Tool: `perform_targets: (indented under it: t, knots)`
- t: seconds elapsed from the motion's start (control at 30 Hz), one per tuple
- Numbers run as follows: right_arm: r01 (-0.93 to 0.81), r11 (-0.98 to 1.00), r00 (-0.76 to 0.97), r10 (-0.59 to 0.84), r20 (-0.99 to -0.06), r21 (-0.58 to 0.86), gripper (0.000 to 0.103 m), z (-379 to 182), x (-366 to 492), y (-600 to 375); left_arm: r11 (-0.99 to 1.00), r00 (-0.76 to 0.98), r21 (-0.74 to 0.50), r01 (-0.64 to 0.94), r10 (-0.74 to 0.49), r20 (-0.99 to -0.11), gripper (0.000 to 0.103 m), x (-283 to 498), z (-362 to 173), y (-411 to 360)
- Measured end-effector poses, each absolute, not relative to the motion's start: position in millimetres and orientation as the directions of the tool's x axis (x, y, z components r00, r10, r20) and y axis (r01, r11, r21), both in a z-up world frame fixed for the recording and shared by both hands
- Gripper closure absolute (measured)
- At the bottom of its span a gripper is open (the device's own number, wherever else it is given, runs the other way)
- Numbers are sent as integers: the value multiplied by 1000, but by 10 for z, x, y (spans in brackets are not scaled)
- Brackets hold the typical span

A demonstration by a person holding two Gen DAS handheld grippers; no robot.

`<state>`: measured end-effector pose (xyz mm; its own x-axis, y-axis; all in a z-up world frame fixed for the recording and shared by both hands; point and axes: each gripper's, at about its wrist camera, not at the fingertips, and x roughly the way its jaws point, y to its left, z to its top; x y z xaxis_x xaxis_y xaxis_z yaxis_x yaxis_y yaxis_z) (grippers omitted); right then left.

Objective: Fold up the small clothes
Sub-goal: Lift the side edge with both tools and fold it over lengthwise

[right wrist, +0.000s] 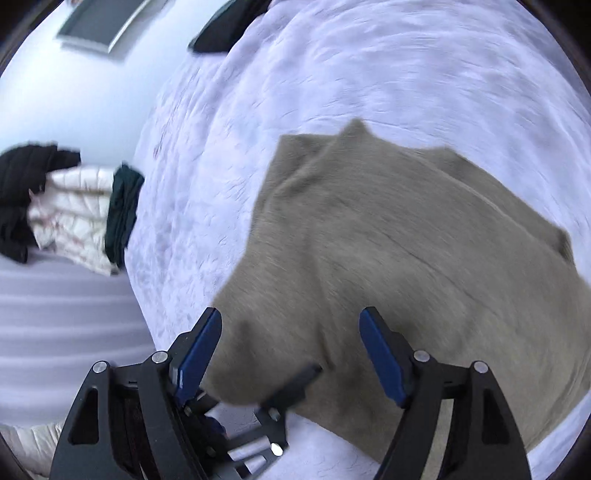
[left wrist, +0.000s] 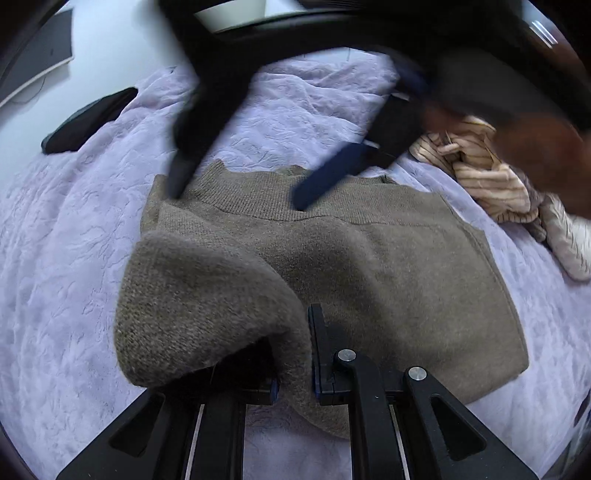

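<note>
An olive-brown knit sweater [left wrist: 369,258] lies flat on the lavender bedspread [left wrist: 55,258], its ribbed collar at the far side. At the near left, a fold of its edge is lifted and drapes over my left gripper [left wrist: 295,354], which is shut on that fold. One finger is hidden under the cloth. My right gripper [left wrist: 236,197], blurred, hovers over the collar with its fingers wide apart. In the right wrist view, the right gripper [right wrist: 291,314] is open above the sweater [right wrist: 406,240] with nothing pinched. The left gripper [right wrist: 273,398] shows below it at the sweater's near edge.
A crumpled beige striped garment [left wrist: 487,177] lies right of the sweater, under a blurred hand [left wrist: 546,158]. A black item [left wrist: 88,122] rests at the bedspread's far left edge. A pile of white and black clothes [right wrist: 70,214] sits beside the bed. A dark flat panel [right wrist: 103,22] lies further off.
</note>
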<state>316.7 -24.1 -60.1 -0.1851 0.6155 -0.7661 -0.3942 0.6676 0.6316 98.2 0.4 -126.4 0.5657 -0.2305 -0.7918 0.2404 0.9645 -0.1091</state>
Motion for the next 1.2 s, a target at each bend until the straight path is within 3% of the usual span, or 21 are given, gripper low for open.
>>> perform_targets:
  t: [0.43, 0.47, 0.5, 0.53, 0.57, 0.73, 0.93, 1.2]
  knots:
    - [-670, 642, -324, 200, -925, 374, 21, -1030, 3239, 1137, 945, 596, -12, 325, -215, -773, 90, 943, -1307, -91]
    - [-675, 645, -318, 184, -930, 358, 25, -1054, 3246, 1152, 946, 593, -17, 325, -218, -775, 90, 951, -1301, -87]
    - [-678, 657, -296, 166, -941, 329, 36, -1085, 3246, 1142, 946, 591, -20, 322, -217, -777, 90, 959, -1296, -82]
    - [-680, 664, -276, 161, -947, 311, 63, -1085, 3249, 1116, 947, 586, -28, 319, -220, -780, 90, 973, -1291, -75]
    - [-674, 677, -248, 171, -953, 297, 70, -1065, 3263, 1040, 948, 583, -42, 317, -229, -780, 90, 986, -1269, -65]
    - [-536, 718, -184, 415, -891, 445, 88, -822, 3363, 435, 936, 578, -65, 347, -268, -771, 90, 1001, -1091, -164]
    - [-352, 717, -46, 629, -776, 602, 88, -531, 3369, -610, 889, 562, -93, 448, -361, -745, 90, 1029, -750, -556]
    - [-111, 674, 229, 732, -641, 730, 88, -533, 2989, -2262, 770, 455, -74, 634, -449, -769, 90, 818, -703, -1326]
